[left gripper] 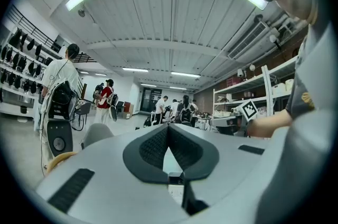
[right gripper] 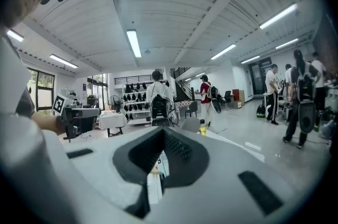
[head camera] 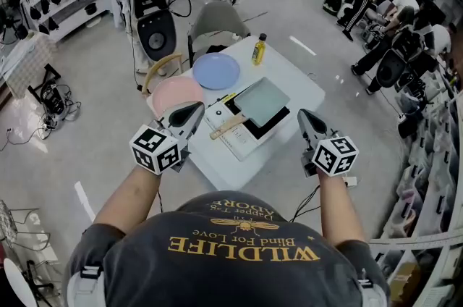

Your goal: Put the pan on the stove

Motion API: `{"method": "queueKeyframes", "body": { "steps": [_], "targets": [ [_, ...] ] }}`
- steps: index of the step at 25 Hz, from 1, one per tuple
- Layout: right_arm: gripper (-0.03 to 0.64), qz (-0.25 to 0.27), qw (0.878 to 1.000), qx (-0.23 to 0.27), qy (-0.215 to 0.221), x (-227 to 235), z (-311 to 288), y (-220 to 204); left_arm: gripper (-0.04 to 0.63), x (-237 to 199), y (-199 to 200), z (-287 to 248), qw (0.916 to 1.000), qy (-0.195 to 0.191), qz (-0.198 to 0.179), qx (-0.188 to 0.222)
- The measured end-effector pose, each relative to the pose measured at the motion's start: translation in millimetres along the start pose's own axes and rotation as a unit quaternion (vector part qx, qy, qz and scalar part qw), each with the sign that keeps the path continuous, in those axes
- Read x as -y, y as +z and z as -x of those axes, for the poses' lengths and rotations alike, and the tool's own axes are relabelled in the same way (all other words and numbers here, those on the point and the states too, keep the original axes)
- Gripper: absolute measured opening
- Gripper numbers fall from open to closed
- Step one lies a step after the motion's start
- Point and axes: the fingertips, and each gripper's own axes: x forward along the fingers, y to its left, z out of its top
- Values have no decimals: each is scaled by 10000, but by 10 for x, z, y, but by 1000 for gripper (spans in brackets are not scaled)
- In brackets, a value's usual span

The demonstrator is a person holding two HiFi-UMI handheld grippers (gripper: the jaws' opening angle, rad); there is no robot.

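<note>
Pan [head camera: 260, 99] on the stove [head camera: 236, 143], long handle angled back toward the left tool [head camera: 192, 110]. That and the right tool [head camera: 307, 117] are pressed together, empty. Only the head view shows the pan.

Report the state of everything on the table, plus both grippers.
pan: resting on the stove, empty
stove: carrying the pan
blue plate: flat, empty
pink plate: flat, empty
yellow bottle: upright, capped
left gripper: shut, empty
right gripper: shut, empty

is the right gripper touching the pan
Apart. The head view shows the right gripper held short of the pan, with bare white table between them.
</note>
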Motion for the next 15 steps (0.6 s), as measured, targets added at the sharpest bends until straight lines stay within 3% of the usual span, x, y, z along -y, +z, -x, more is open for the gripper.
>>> {"method": "queueKeyframes", "body": {
  "steps": [15],
  "targets": [
    [-2,-5,10000,-72,13,36,-6,-99,0,88,-77,-83,9998,-139,-75,-89]
  ]
}}
